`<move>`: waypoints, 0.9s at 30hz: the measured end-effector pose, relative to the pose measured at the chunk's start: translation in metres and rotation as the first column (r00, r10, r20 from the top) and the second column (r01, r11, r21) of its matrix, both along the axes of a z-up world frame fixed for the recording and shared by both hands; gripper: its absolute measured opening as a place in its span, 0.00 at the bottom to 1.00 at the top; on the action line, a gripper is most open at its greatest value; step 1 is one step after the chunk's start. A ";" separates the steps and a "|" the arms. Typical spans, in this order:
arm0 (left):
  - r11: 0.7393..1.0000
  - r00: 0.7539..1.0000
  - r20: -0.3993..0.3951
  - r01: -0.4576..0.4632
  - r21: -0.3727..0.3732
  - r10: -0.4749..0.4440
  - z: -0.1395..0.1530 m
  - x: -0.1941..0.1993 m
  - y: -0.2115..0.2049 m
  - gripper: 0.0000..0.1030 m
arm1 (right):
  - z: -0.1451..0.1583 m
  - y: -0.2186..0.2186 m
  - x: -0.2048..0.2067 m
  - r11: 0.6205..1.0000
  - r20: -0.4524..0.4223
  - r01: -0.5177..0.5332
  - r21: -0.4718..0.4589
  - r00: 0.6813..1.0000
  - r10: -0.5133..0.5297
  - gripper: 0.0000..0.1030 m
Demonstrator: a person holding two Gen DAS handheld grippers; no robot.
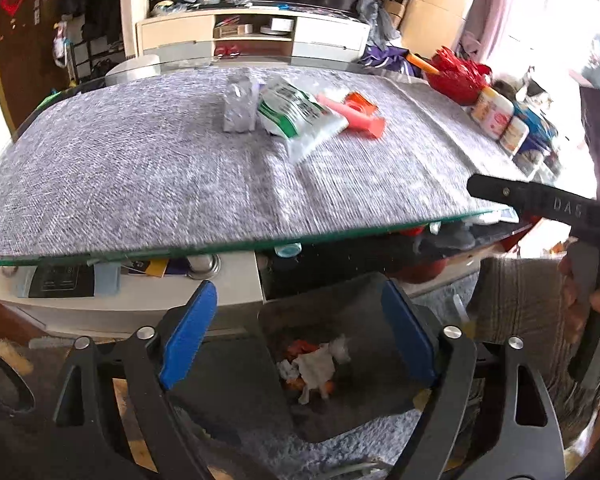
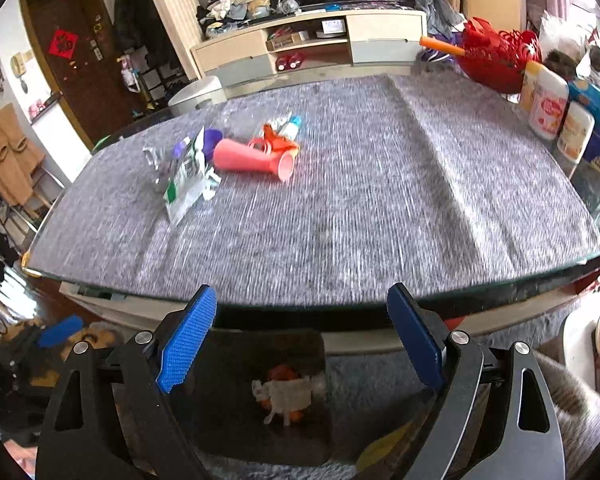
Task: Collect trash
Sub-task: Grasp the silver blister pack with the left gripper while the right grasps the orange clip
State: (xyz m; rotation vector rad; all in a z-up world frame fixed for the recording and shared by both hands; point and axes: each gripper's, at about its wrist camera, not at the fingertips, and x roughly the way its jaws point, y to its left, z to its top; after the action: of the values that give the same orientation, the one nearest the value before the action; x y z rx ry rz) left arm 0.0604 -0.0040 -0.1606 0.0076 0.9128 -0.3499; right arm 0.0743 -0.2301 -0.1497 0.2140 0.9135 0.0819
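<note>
**Inspector:** Reporting on the tools first, please.

**Operator:** Holding both over the bin [image 1: 340, 360] on the floor in front of the table [image 2: 340, 240]. My left gripper [image 1: 300, 332] has its blue pads spread wide with nothing between them; my right gripper [image 2: 300, 336] stands the same, apart and empty. Crumpled white paper and orange scraps [image 2: 284, 396] lie in the bottom of the bin.

**Inspector:** Which step is in hand?

**Operator:** I judge it the gap between a drop and the next pick. Trash remains on the grey cloth: a green and white wrapper [image 1: 300, 120], a crinkled clear packet [image 1: 240, 104] just beside it, a pink cup [image 2: 252, 158] lying on its side, and an orange piece [image 1: 358, 104] touching the cup.

**Inspector:** What does the next move call for?

**Operator:** Reaching across the near table edge to that cluster. The items crowd together, so I should close on one piece per gripper; the wrapper lies flat and needs a low approach.
</note>
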 end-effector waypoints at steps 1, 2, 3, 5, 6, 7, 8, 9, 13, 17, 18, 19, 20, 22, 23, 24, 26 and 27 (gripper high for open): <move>1.000 1.000 0.001 -0.003 0.000 0.003 0.003 0.004 0.001 0.78 | 0.002 0.000 0.003 1.000 0.004 -0.003 -0.002 1.000 0.003 0.85; 1.000 1.000 0.005 -0.004 0.004 0.003 0.006 0.008 0.002 0.78 | 0.004 0.001 0.008 1.000 0.007 -0.009 -0.007 1.000 0.009 0.85; 1.000 1.000 0.007 -0.007 0.011 0.007 0.008 0.012 0.002 0.78 | 0.006 0.002 0.011 1.000 0.010 -0.014 -0.008 1.000 0.014 0.85; 1.000 1.000 -0.002 -0.017 0.018 0.017 0.010 0.022 0.003 0.78 | 0.008 0.005 0.020 1.000 0.013 -0.024 -0.010 1.000 0.024 0.85; 1.000 1.000 -0.006 -0.021 0.017 0.021 0.011 0.028 0.004 0.78 | 0.008 0.006 0.023 1.000 0.015 -0.028 -0.010 1.000 0.028 0.85; 0.999 1.000 -0.006 -0.026 0.019 0.026 0.013 0.034 0.005 0.78 | 0.008 0.007 0.026 0.999 0.016 -0.032 -0.012 0.999 0.032 0.85; 0.999 1.000 -0.005 -0.028 0.022 0.029 0.013 0.038 0.006 0.78 | 0.008 0.009 0.031 0.999 0.015 -0.036 -0.014 0.999 0.036 0.85; 0.999 0.999 -0.006 -0.031 0.026 0.032 0.014 0.042 0.007 0.78 | 0.007 0.009 0.035 0.999 0.015 -0.040 -0.015 0.999 0.041 0.85; 0.999 0.999 -0.012 -0.036 0.040 0.036 0.017 0.061 0.009 0.78 | 0.000 0.010 0.054 0.999 0.000 -0.047 -0.026 0.999 0.047 0.85; 0.998 0.999 -0.021 -0.038 0.043 0.039 0.017 0.079 0.009 0.78 | -0.007 0.009 0.068 0.998 -0.018 -0.052 -0.030 0.998 0.052 0.85; 0.998 0.999 -0.023 -0.040 0.043 0.041 0.016 0.084 0.009 0.78 | -0.008 0.009 0.070 0.998 -0.020 -0.055 -0.030 0.998 0.055 0.85; 0.998 0.999 -0.025 -0.040 0.043 0.042 0.016 0.088 0.009 0.78 | -0.009 0.010 0.074 0.998 -0.023 -0.057 -0.030 0.998 0.057 0.85; 0.998 0.999 -0.026 -0.042 0.043 0.043 0.016 0.092 0.009 0.78 | -0.009 0.010 0.078 0.998 -0.023 -0.058 -0.028 0.998 0.057 0.85; 0.998 0.999 -0.023 -0.043 0.048 0.044 0.018 0.102 0.008 0.78 | -0.007 0.010 0.085 0.998 -0.015 -0.057 -0.025 0.998 0.057 0.84; 0.998 0.999 -0.020 -0.044 0.049 0.045 0.019 0.108 0.007 0.78 | -0.005 0.010 0.090 0.998 -0.009 -0.058 -0.027 0.998 0.057 0.84; 0.998 0.999 -0.017 -0.046 0.050 0.046 0.020 0.113 0.007 0.78 | -0.004 0.010 0.094 0.998 -0.004 -0.059 -0.028 0.998 0.059 0.82; 0.997 0.999 -0.013 -0.050 0.052 0.051 0.021 0.124 0.007 0.78 | -0.001 0.011 0.105 0.998 0.004 -0.063 -0.026 0.998 0.063 0.77; 0.997 0.999 -0.012 -0.052 0.052 0.053 0.022 0.129 0.007 0.78 | 0.000 0.011 0.111 0.997 0.006 -0.065 -0.028 0.998 0.065 0.76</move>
State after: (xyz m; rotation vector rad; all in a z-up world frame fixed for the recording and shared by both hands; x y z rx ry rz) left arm 0.1890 0.0032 -0.1389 0.0290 0.9332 -0.2779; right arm 0.1851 -0.2190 -0.1497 0.1578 0.9141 0.1301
